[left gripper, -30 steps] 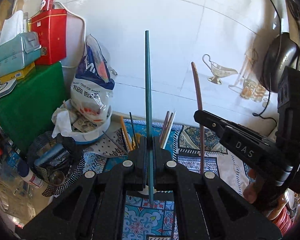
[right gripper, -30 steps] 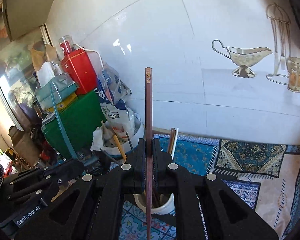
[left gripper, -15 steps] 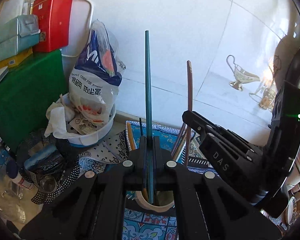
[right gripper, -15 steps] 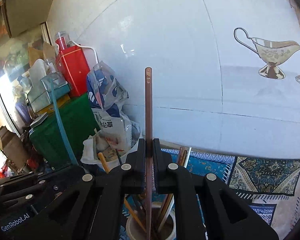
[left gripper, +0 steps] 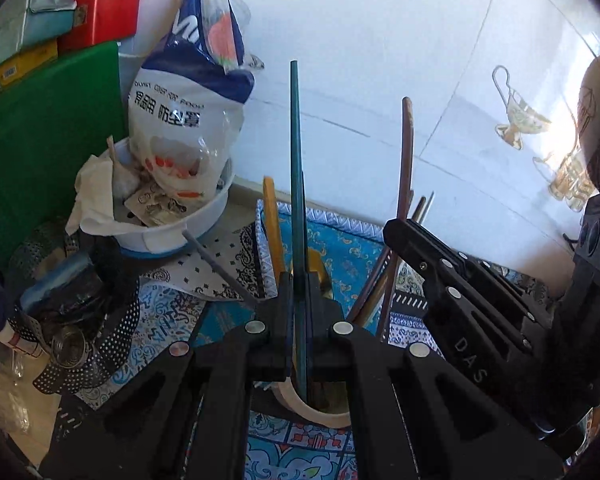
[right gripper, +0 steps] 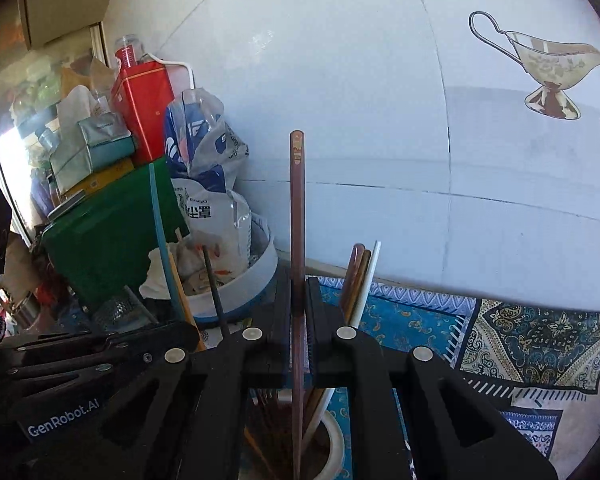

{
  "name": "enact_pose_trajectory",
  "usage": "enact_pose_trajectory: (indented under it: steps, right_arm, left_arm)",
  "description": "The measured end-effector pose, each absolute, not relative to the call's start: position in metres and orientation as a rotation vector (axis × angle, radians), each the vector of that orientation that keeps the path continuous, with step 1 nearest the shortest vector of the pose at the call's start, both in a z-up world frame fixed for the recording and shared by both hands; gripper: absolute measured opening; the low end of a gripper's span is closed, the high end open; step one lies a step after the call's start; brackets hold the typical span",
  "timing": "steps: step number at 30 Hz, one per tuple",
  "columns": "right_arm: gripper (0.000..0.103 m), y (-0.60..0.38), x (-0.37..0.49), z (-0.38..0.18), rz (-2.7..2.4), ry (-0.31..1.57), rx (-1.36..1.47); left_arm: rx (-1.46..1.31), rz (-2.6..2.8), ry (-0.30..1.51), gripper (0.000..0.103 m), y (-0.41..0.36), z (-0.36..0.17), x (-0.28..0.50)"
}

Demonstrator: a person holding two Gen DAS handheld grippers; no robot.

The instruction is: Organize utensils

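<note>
My left gripper [left gripper: 299,280] is shut on a teal chopstick [left gripper: 296,152] held upright, its lower end reaching into a cream utensil cup [left gripper: 300,406] below the jaws. My right gripper [right gripper: 299,284] is shut on a brown chopstick [right gripper: 297,216], also upright, its lower end down inside the same cup [right gripper: 334,440]. Several chopsticks [right gripper: 360,276] stand in the cup, with an orange one [left gripper: 272,224] leaning left. The right gripper [left gripper: 396,236] with its brown stick shows at the right of the left wrist view. The left gripper [right gripper: 180,332] shows at the lower left of the right wrist view.
A white bowl [left gripper: 204,228] with a plastic bag [left gripper: 188,108] and scraps sits left of the cup. Behind it are a green box [left gripper: 40,140], a red tin [right gripper: 144,112] and a tissue box [right gripper: 92,148]. A patterned cloth [right gripper: 520,336] covers the surface below a white tiled wall [right gripper: 380,120].
Both grippers have come down toward the cup with their chopsticks. The sticks' lower ends now reach into the cup, and the two grippers have drawn closer together.
</note>
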State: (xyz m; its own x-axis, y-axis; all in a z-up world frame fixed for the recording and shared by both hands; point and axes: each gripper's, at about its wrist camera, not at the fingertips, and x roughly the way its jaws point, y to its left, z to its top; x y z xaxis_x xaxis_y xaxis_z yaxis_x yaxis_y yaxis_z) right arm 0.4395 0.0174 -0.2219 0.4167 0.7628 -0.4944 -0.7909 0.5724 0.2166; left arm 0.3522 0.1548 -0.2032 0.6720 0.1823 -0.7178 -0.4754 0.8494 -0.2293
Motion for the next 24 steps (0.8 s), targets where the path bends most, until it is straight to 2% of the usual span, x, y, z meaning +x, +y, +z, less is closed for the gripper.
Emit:
enact_pose_trajectory:
  steps: [7,9,13,17,22,24]
  right_arm:
    - [0.007,0.004,0.429,-0.221,0.994,0.704,-0.127]
    - [0.007,-0.002,0.423,-0.216,0.982,0.714,-0.145]
    - [0.014,-0.021,0.409,-0.197,0.951,0.728,-0.154]
    - [0.017,-0.048,0.383,-0.165,0.901,0.709,-0.147]
    - [0.017,-0.084,0.335,-0.112,0.836,0.620,-0.116]
    - [0.017,-0.102,0.308,-0.088,0.810,0.560,-0.087]
  left_arm:
    - [-0.395,0.353,0.796,0.004,0.141,-0.198,0.344]
    - [-0.368,0.348,0.799,0.009,0.134,-0.191,0.339]
    - [-0.332,0.335,0.785,0.013,0.122,-0.169,0.319]
    - [-0.301,0.317,0.732,0.021,0.110,-0.138,0.289]
    - [-0.237,0.277,0.631,0.024,0.093,-0.089,0.238]
    - [-0.196,0.254,0.575,0.028,0.082,-0.065,0.211]
